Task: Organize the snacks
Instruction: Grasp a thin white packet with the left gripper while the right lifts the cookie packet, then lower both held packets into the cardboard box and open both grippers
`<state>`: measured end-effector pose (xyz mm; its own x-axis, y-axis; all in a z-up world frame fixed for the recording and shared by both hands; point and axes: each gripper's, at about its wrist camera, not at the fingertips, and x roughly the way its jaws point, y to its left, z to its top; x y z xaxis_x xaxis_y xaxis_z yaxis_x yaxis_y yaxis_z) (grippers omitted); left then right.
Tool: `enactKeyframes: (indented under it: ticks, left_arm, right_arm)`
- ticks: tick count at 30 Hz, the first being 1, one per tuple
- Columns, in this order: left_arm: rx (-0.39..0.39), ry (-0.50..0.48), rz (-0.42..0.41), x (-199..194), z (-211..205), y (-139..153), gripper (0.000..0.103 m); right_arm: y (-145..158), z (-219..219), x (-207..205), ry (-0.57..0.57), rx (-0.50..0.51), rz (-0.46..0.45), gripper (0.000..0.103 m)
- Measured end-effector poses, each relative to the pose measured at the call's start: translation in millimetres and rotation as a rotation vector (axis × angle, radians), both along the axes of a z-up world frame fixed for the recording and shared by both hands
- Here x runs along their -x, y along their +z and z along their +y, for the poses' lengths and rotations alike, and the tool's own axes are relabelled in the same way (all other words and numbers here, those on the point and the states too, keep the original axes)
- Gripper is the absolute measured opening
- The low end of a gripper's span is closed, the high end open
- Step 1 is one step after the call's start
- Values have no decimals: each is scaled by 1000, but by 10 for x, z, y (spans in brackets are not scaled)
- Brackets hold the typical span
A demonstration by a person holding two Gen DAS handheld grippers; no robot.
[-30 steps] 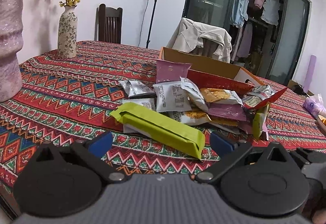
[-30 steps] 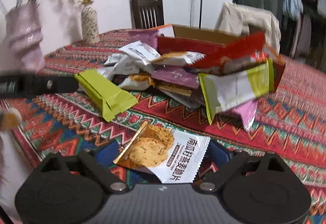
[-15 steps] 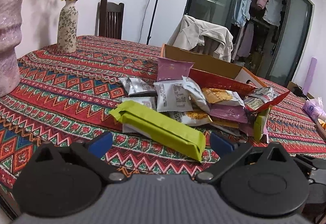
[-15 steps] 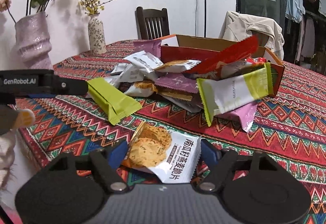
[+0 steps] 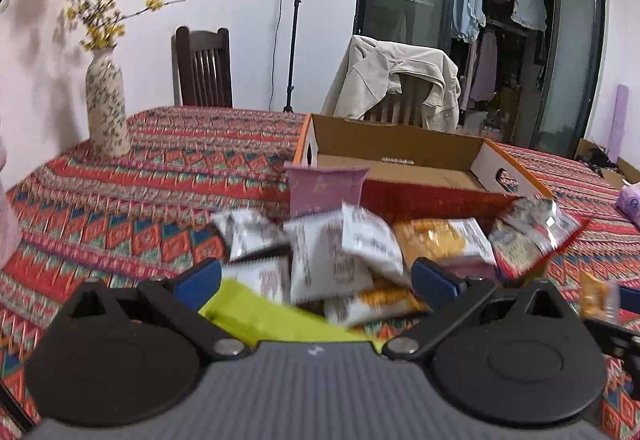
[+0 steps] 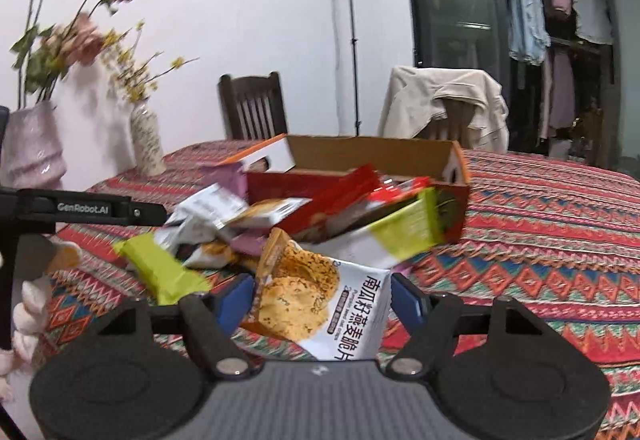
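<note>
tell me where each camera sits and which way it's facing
Left wrist: on the left hand-held gripper, looking over its open blue fingers at the snack pile and cardboard box.
Right wrist: on the right hand-held gripper, which is clamping a crisp packet; fingertips of the person's hand show at left.
Both share the box, green packet, vases and chairs.

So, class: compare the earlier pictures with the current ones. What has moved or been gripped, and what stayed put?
The right gripper has narrowed its jaws onto the cracker packet and lifted it off the tablecloth, tipping it upright. The left gripper, jaws wide and holding nothing, has advanced over the green packet toward the snack pile. The cardboard box and vases stayed put.
</note>
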<state>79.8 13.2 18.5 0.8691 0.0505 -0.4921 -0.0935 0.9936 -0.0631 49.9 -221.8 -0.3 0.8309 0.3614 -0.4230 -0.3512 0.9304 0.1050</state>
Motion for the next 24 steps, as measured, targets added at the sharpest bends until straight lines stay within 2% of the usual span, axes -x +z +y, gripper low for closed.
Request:
enactKeyframes:
  ticks: [3,4,6,10,13,15,18,20,24]
  left_arm:
    - [-8,2,6,-218,-67,23,103]
    - [-4,5,17,-273,-85,16,100]
    - [38,-15,48,-410,-115,0,87]
    - [80,-7,81,-570,-165,-78,75]
    - [115,-13,100,-638,-170,-136,59]
    - [138,-27,108,-672,-176,-156,33]
    - [179,-46,99,-678,-154,-173,19]
    - [212,-49,93,-662,-128,-142,17]
    - [189,-50,32,-577,-126,-20,15]
  right_arm:
    - [34,-108,-94,-13,-18,-2,74]
    - [45,-135,-122,-14,-21,-3,74]
    - [72,-168,-162,-11,-23,-9,74]
    - [157,-185,-196,4,-15,-43,74]
    - [221,-176,-216,19,-10,-61,74]
    - [252,-158,-249,27,-6,-67,74]
    - [287,-127,-296,35,-9,-58,74]
    - [334,-100,-326,44,-6,-55,74]
    - [426,-77,-360,46,4,-82,74]
